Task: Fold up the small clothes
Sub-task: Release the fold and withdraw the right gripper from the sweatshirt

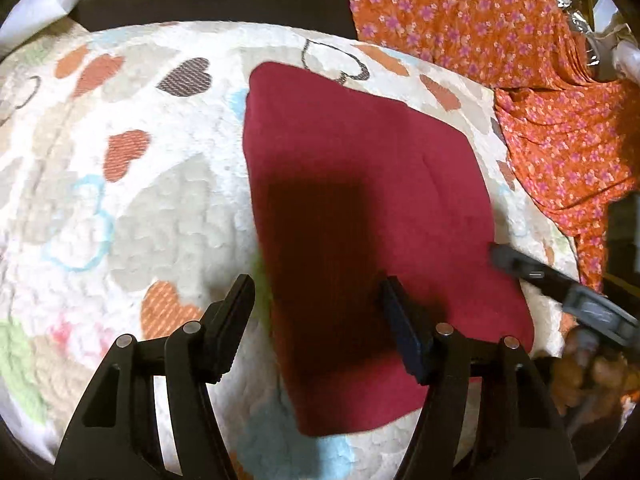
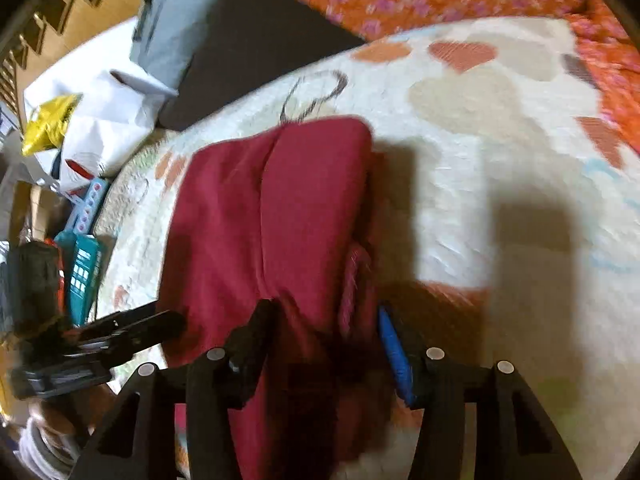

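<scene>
Both wrist views look down, sharing red cloth (image 1: 360, 208)

The dark red garment (image 1: 360, 208) is showing as soft, matt cloth, faintly napped, with a stitched seam. The heart-print bedspread (image 1: 140, 200) beneath is looking like puckered, quilted cotton. The orange floral fabric (image 1: 540, 80) is hanging thin and crinkled. The left gripper (image 1: 318, 312) is reading as matt black plastic with dull metal pins
</scene>
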### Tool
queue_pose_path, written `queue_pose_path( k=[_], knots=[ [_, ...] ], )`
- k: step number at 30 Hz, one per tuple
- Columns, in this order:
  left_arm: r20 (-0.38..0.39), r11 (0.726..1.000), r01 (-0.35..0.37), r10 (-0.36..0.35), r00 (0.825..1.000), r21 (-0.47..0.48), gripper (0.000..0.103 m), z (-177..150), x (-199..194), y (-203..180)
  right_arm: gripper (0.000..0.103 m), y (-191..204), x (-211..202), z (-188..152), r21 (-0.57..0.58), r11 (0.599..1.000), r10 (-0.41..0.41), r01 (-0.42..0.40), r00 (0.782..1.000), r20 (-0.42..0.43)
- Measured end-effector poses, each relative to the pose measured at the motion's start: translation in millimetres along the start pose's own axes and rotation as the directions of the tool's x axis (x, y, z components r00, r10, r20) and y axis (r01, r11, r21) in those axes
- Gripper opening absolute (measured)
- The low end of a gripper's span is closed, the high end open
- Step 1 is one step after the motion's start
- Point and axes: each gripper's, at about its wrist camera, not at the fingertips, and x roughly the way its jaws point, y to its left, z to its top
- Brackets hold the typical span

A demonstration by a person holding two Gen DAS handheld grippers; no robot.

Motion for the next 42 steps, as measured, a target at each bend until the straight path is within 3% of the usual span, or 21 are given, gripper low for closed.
queue_pose_path(
  k=[2, 4, 8, 11, 13, 19, 26, 32, 42],
  knots=[
    [0.021, 1.000, -0.027, 0.028, 0.999, -0.009, 0.065, -4, -4, -2, 0.050, 13, -21, -5, -0.049, 0.998, -0.027, 0.030, 0.998, 0.062],
    [0.039, 0.998, -0.057, 0.057, 0.998, -0.015, 0.065, -4, -2, -3, 0.042, 35, -32, -7, -0.140, 0.989, -0.031, 0.045, 0.995, 0.099],
    [0.080, 0.994, -0.110, 0.109, 0.991, 0.014, 0.065, -1, 1, -9, 0.034, 74, -20, -5, -0.291, 0.955, -0.035, 0.061, 0.995, 0.094],
    [0.089, 0.991, -0.126, 0.122, 0.989, 0.040, 0.065, 0, 6, -11, 0.032, 79, 6, -8, -0.363, 0.909, -0.184, 0.207, 0.978, 0.096],
    [0.092, 0.989, -0.135, 0.130, 0.987, 0.055, 0.065, 1, 8, -12, 0.033, 66, 22, -11, -0.337, 0.902, -0.261, 0.269, 0.963, 0.070],
    [0.108, 0.986, -0.155, 0.148, 0.983, 0.058, 0.065, 1, 5, -13, 0.033, 59, 18, -18, -0.326, 0.906, -0.251, 0.269, 0.963, 0.099],
    [0.189, 0.972, -0.222, 0.204, 0.961, 0.080, 0.065, -6, -10, -17, 0.033, 66, -19, -21, -0.238, 0.950, -0.171, 0.202, 0.975, 0.145],
    [0.251, 0.963, -0.258, 0.232, 0.940, 0.076, 0.065, -9, -24, -17, 0.033, 72, -21, -31, -0.228, 0.951, -0.182, 0.208, 0.975, 0.131],
    [0.275, 0.963, -0.264, 0.239, 0.931, 0.058, 0.069, -10, -30, -14, 0.033, 87, -31, -36, -0.235, 0.949, -0.176, 0.210, 0.972, 0.157]
  ],
)
